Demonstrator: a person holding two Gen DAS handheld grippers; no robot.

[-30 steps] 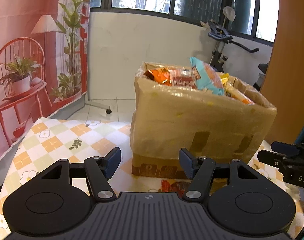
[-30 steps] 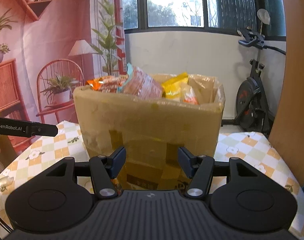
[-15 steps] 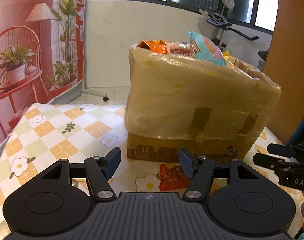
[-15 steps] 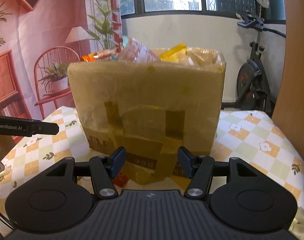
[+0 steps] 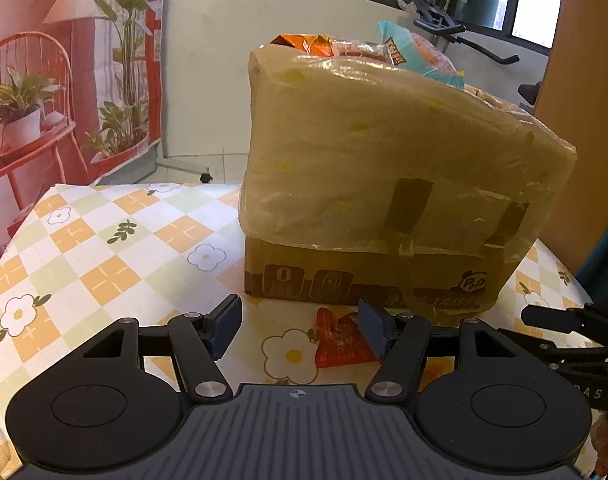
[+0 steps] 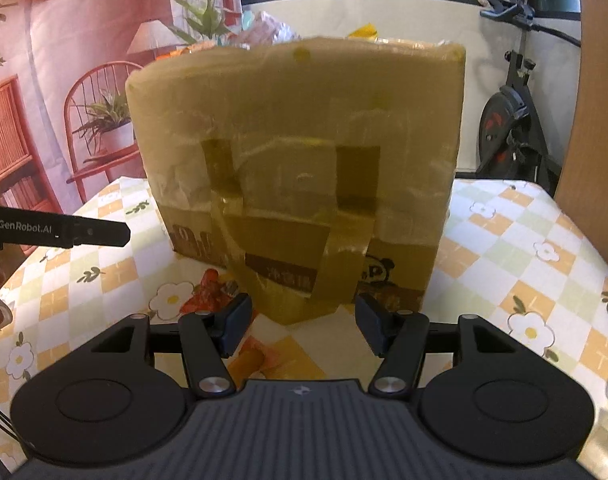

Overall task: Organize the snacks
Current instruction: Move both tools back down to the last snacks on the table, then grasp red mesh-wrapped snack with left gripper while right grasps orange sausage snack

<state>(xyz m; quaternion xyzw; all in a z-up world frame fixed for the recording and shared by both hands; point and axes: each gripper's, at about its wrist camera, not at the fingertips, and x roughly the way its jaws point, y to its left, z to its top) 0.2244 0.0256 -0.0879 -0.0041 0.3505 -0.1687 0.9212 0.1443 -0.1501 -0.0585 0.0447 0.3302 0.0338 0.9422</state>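
A tall cardboard box (image 5: 384,168) wrapped in yellowish tape stands on the checked tablecloth (image 5: 104,248), with snack bags (image 5: 408,54) poking out of its top. The same box (image 6: 296,152) fills the right wrist view. A small red snack packet (image 5: 338,340) lies on the cloth in front of the box, just ahead of my left gripper (image 5: 300,330), which is open and holds nothing. The packet (image 6: 208,292) also shows left of my right gripper (image 6: 302,326), open and empty, low before the box's front.
An exercise bike (image 6: 512,120) stands behind the table on the right. A wooden panel (image 5: 584,92) rises at the right edge. A printed red backdrop (image 5: 64,60) hangs on the left. The other gripper's tip (image 6: 64,232) reaches in from the left.
Both grippers have sunk toward the table, so the box now looms higher in both views. The red packet on the cloth has come into sight. Jaw openings are unchanged.
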